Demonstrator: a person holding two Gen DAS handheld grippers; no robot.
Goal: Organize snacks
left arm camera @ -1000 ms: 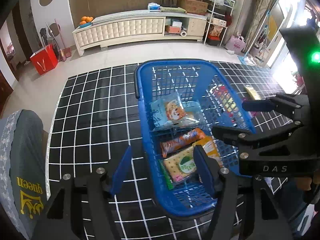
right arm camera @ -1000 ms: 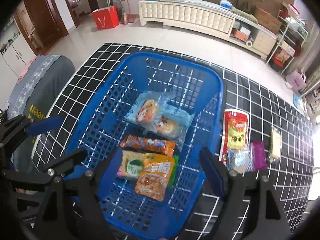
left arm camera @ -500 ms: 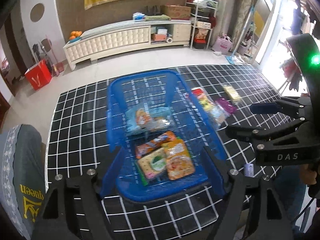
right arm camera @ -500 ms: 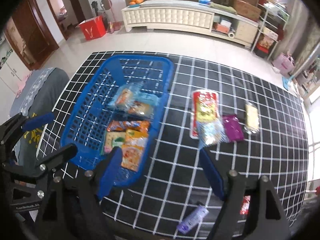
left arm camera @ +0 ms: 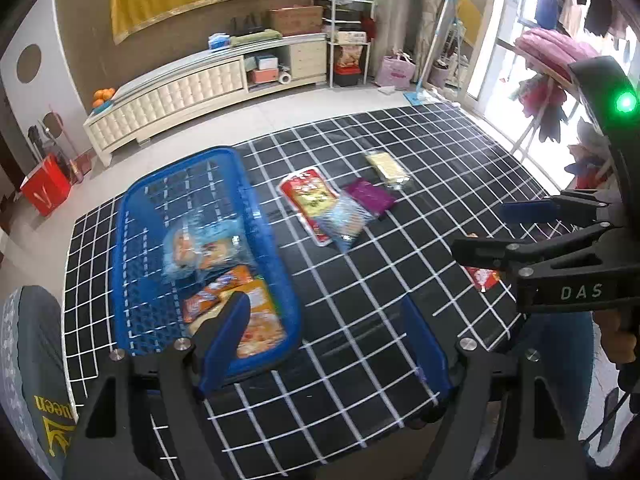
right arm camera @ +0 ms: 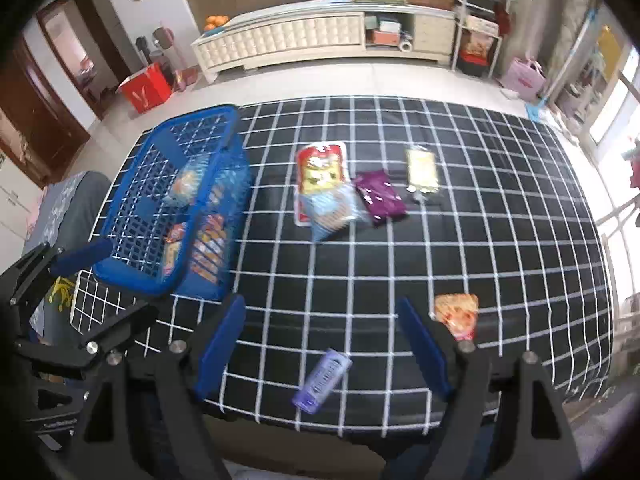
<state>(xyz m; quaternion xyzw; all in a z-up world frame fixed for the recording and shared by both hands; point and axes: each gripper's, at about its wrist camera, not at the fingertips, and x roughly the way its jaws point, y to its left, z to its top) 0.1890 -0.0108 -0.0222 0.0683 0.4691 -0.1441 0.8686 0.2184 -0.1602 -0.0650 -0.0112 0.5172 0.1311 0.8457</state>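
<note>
On gridded black cloth [right arm camera: 360, 264], loose snacks [right arm camera: 324, 188]

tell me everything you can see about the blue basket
The blue basket is a rectangular plastic crate with lattice walls and floor and a thick solid rim. It sits upright on the black, white-gridded table cover, toward the table's left end as both cameras see it. Several snack packets lie flat inside, some orange, some in clear or pale blue wrap. No gripper touches it. Other packets lie on the cover apart from it.

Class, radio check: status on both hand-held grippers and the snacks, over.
Both hand-held grippers open, empty. Basket part-filled; six snacks loose on the cloth. Nothing blocking.
</note>
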